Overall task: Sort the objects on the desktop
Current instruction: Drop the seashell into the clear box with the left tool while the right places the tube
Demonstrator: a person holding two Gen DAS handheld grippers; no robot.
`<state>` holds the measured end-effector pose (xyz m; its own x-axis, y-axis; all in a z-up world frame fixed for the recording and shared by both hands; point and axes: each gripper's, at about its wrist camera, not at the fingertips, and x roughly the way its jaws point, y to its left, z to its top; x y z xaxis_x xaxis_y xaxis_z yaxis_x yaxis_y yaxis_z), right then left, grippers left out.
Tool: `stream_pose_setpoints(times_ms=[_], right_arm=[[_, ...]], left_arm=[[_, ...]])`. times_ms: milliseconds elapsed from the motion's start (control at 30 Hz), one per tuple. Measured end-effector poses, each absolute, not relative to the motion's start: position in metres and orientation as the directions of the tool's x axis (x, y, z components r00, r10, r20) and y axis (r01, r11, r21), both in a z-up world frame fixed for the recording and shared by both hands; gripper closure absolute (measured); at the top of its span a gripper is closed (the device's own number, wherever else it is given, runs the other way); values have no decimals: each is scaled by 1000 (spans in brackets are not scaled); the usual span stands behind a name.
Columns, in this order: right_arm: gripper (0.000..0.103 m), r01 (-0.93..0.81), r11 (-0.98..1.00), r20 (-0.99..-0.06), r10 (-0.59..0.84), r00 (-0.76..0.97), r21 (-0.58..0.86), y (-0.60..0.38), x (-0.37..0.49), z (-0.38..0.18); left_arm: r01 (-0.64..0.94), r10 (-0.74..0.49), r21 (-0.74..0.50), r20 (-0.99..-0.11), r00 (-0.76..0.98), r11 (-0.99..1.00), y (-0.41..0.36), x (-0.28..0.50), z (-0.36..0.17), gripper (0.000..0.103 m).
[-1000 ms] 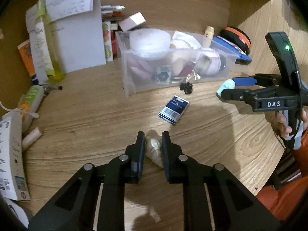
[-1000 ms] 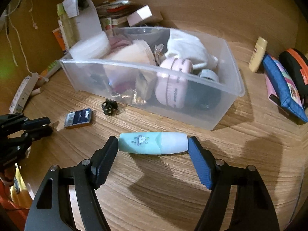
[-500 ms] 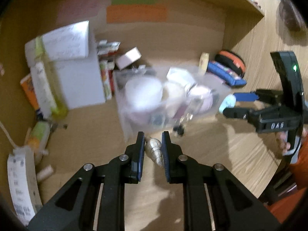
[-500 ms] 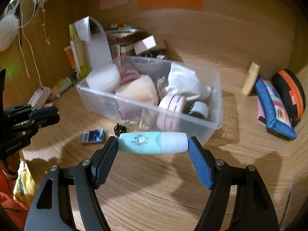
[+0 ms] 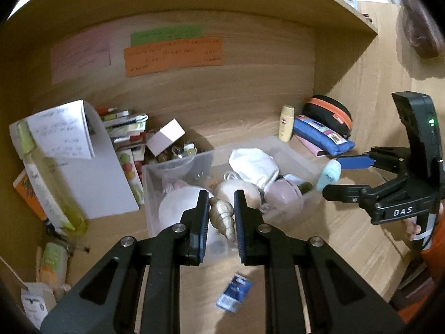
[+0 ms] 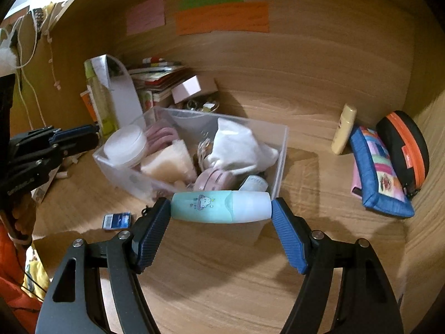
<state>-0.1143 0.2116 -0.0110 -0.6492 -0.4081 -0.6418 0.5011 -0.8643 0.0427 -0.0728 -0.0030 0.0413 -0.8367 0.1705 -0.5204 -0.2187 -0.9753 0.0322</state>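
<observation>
Wood grain runs across the whole desk (image 6: 222,278) and up the back panel, where a pink, a green and an orange paper strip (image 6: 222,18) are stuck flat. On the desk stands a clear plastic bin (image 6: 279,161), thin-walled and rectangular, crammed with soft and round stuff: a white crumpled cloth (image 6: 236,147), a flat white round tub (image 6: 125,144), a pale pink round case (image 6: 212,181).

The left gripper (image 5: 221,217) is clenched on a small spiral shell (image 5: 221,217), ridged and creamy gold, tapering to a point that hangs below the black fingers. It hovers in the air over the near edge of the bin, tilted downward.

The right gripper (image 6: 221,208) grasps a smooth mint-green bottle (image 6: 221,206) with a frosted white cap, held end to end between ribbed blue pads (image 6: 289,239), jaws spread wide. The bottle lies level, off the desk, just in front of the bin's near corner. A hand in an orange sleeve shows behind that gripper in the left view.

A small dark-blue card pack (image 6: 117,220) lies flat on the desk near the bin. Against the right wall lean a blue fabric pouch (image 6: 381,172) and a black oval case (image 6: 403,144) with an orange zip, a cream tube (image 6: 343,129) upright beside them.
</observation>
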Motion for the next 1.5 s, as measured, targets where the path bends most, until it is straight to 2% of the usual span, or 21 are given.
stream_pose_setpoints(times_ms=[500, 867, 1100, 1233, 1333, 1400, 1433, 1500], right_arm=[[32, 527, -850, -628, -419, -656, 17, 194, -152, -1], [32, 524, -852, -692, -385, -611, 11, 176, -186, -27], [32, 504, -861, -707, -319, -632, -62, 168, -196, -41], [32, 495, -860, -696, -280, -661, -124, 163, -192, -41], [31, 494, -856, -688, -268, -675, -151, 161, -188, -37], [30, 494, -857, -686, -270, -676, -149, 161, -186, -33], [27, 493, -857, -686, -270, -676, -149, 160, -185, -32], [20, 490, -859, -683, -270, -679, -148, 160, -180, -27]], left_arm=[[-202, 153, 27, -555, -818, -979, 3, -130, 45, 86], [-176, 127, 17, -623, -772, -984, 10, -176, 20, 86], [-154, 89, 43, -652, -753, -987, 12, -184, 4, 85], [-136, 71, 56, -632, -772, -989, 11, -180, 6, 54], [-129, 58, 75, -602, -797, -989, 11, -174, 13, 43], [-118, 48, 82, -585, -810, -990, 12, -169, 18, 28], [-108, 41, 83, -570, -820, -991, 11, -167, 21, 17], [-93, 31, 86, -547, -837, -992, 10, -162, 26, 11]])
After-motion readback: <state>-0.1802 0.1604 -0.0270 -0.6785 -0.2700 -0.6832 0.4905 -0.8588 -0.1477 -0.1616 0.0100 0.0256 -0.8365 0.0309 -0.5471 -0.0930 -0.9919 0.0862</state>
